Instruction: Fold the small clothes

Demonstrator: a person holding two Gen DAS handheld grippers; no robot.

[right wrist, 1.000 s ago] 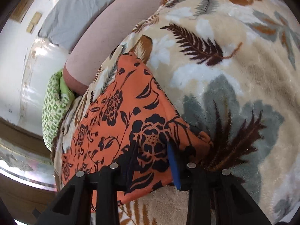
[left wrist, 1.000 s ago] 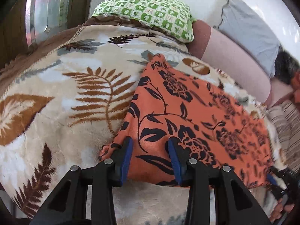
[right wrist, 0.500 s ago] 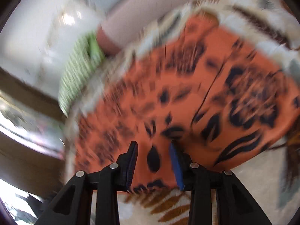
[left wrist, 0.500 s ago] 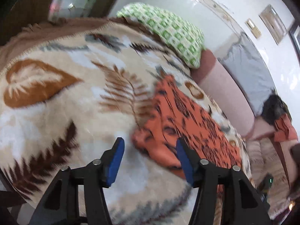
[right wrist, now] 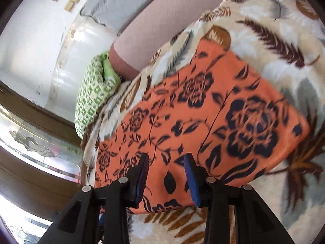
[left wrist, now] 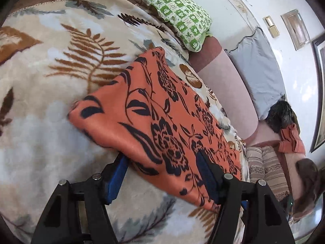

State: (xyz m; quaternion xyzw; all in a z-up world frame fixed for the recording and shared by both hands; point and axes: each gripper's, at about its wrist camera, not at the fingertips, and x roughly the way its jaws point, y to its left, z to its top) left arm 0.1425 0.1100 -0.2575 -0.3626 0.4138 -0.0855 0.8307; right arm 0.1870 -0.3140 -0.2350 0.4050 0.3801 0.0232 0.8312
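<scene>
Orange floral garment (left wrist: pixel 162 122) lies folded flat on the leaf-print blanket (left wrist: pixel 50 81) covering the bed, its far end towards the green checked pillow (left wrist: pixel 178 10) and pink bolster (left wrist: pixel 227 85), its near edge towards the blanket's near edge.

Left gripper (left wrist: pixel 162 174): jaws wide and opening. The left blue pad (left wrist: pixel 118 178) is partly tucked under the garment's near edge; the right pad sits over the cloth. Cloth lies between the fingers, but neither pad presses on it.

Right gripper (right wrist: pixel 166 174): jaws partly open, narrower gap than the left. It hangs over the garment's near edge with orange cloth showing between the pads (right wrist: pixel 191 179). No pinch visible; whether the tips touch the fabric can't be told, since the right wrist view is motion-blurred.
</scene>
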